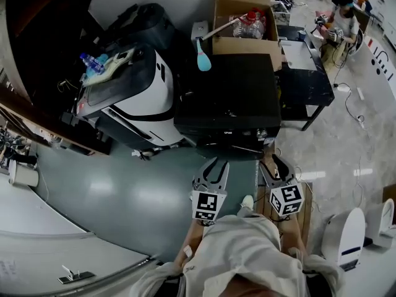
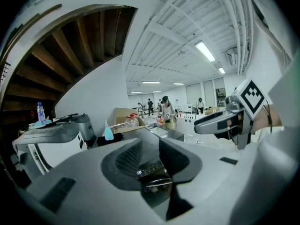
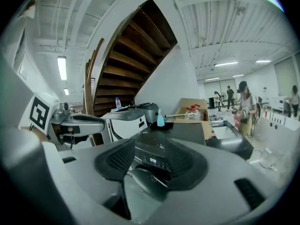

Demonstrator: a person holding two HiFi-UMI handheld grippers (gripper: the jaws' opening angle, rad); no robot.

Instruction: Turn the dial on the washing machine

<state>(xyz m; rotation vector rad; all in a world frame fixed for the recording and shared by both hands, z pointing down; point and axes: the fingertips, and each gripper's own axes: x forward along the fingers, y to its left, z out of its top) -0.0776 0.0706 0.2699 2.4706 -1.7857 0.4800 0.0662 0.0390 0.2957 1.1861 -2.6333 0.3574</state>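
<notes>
A person's left gripper, jaws spread and empty, and right gripper, jaws pressed together on nothing, point at the black washing machine at twelve o'clock, both short of its front control panel.

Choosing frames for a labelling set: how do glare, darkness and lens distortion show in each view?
Head view: barrel bending, lamp glare on the floor, washing machine top nearly black. Left gripper view: fisheye, dark corners, ceiling lamp blown out. Right gripper view: fisheye, staircase underside shadowed.
</notes>
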